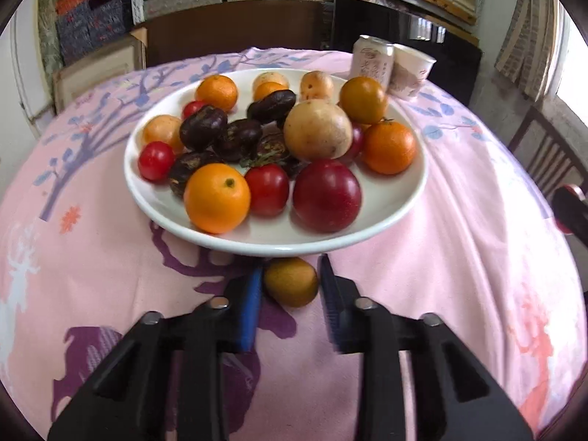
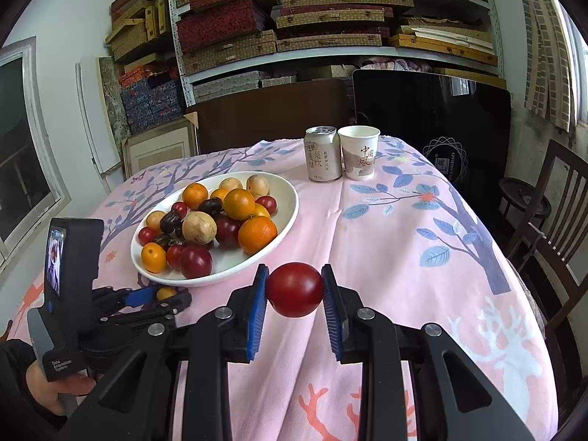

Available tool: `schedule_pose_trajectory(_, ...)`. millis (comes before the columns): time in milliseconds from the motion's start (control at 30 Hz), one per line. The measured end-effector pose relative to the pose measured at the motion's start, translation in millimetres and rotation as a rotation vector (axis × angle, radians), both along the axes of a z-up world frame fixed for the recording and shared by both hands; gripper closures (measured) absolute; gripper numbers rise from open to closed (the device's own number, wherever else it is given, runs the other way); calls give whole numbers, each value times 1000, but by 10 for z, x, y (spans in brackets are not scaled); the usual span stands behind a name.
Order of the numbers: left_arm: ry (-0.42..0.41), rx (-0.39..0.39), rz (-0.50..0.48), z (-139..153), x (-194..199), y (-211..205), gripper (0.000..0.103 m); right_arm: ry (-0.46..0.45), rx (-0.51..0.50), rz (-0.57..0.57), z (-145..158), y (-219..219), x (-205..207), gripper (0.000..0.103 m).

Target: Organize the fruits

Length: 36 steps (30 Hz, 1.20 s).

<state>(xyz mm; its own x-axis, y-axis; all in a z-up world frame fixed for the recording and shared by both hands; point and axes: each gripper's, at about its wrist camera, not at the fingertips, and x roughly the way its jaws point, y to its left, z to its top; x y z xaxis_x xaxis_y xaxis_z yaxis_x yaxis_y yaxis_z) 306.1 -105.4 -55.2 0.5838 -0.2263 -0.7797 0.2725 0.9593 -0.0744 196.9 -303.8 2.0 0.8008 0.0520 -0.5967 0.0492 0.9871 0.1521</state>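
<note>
Left tool [image 1: 290, 286] clamped on small yellow-brown fruit [image 1: 291, 281], just in front of white plate [image 1: 397, 217] of mixed fruit. Right tool [image 2: 294, 290] grips red plum [image 2: 294, 289], right of plate. Can [image 2: 322, 154], paper cup [image 2: 359, 152] behind plate on tabletop [image 2: 422, 257].

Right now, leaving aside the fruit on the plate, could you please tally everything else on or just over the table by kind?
Loose fruit: 2 (yellow fruit, red fruit)
Drink can: 1
Paper cup: 1
Plate: 1
Total: 5
</note>
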Motion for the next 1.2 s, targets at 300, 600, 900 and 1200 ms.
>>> schedule_pose_trajectory(300,28,-109,-71,-14,-113,78,75,7,9,-3,2,-24,6,74)
schedule_pose_trajectory(600,0,-112,-81,130,-317,260,75,41,17,10,-76,-16,70,74)
schedule_pose_trajectory(900,-307,56,44,540,-699,486,71,84,33,23,-188,-15,127,74)
schedule_pose_trajectory(1200,-300,-131,43,629,-707,984,77,72,9,5,-182,-48,80,73)
